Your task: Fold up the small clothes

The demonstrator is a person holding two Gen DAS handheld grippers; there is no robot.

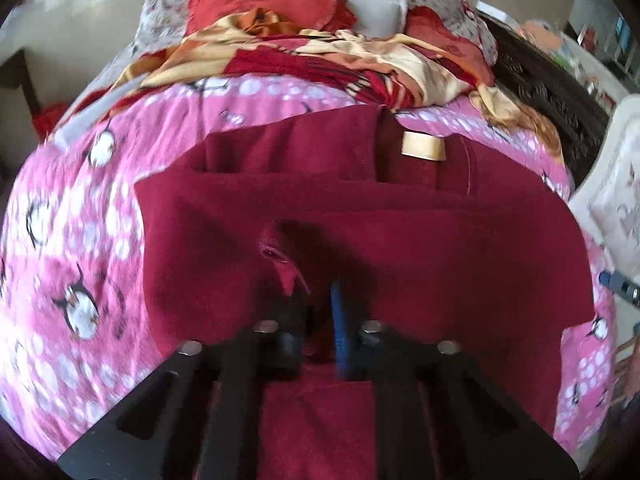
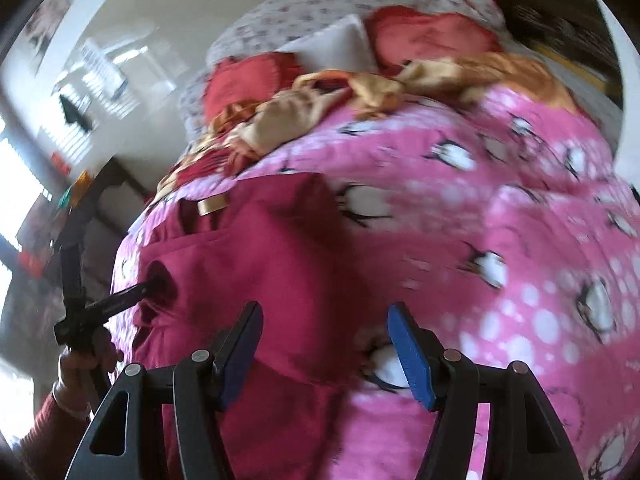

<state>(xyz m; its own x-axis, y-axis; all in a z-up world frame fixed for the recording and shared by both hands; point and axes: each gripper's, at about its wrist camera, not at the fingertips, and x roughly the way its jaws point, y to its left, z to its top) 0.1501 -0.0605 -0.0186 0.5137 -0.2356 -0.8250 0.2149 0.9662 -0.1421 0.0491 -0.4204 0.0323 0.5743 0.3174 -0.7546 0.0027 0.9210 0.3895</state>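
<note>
Both fisheye views are lit by bright daylight and smeared with motion blur, worst across the pink bedspread (image 2: pixel 500 208) in the right wrist view. A window (image 2: pixel 16 184) at that view's left edge glares white. Edges bulge, corners go black, and the dark red garment (image 1: pixel 400 240) carries a soft shadow ahead of the left gripper (image 1: pixel 316 312).

One dark red garment (image 1: pixel 360 232) lies on one pink penguin-print bedcover (image 1: pixel 80 220), with one gold label (image 1: pixel 423 145) on its far part. Two red cushions (image 2: pixel 432 36) and one white pillow (image 2: pixel 336 40) sit at the far end, beside one rumpled gold-and-red cloth (image 1: pixel 328 56). Two grippers (image 2: pixel 324 344) show
</note>
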